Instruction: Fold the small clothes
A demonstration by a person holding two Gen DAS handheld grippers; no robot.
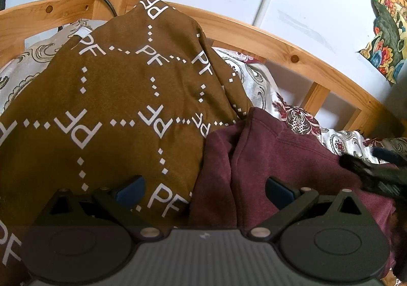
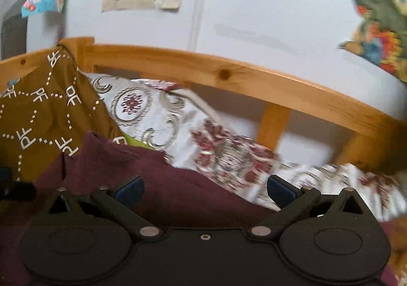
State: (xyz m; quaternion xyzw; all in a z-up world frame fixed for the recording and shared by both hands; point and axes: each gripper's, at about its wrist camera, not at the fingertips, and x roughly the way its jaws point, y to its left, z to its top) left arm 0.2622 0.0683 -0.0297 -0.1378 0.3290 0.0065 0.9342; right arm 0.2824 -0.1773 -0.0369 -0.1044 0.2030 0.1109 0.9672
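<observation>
My left gripper (image 1: 203, 190) stands with its jaws spread wide and nothing between them, and my right gripper (image 2: 203, 190) is the same, wide apart and empty. Just in front of both lies the maroon sweatshirt (image 1: 267, 158), crumpled on the bed, and I take this as my landmark. In the left wrist view my left fingers straddle the border where the maroon sweatshirt meets the brown printed blanket (image 1: 114, 97), which lies to the left of the sweatshirt and rises behind it. My right gripper appears dark and blurred at the right side of the sweatshirt. I judge that the step now is to take the sweatshirt at two points and spread it flat before folding. To do this well, I should pinch only the maroon cloth, at a seam or hem, not the blanket below, and both sides at equal height. Behind the sweatshirt to the right is the floral bed cover (image 2: 178, 120), then the wooden bed rail (image 2: 229, 74), and the wall (image 2: 267, 6) is farthest. The right view is blurred, so fine details there I cannot tell.
</observation>
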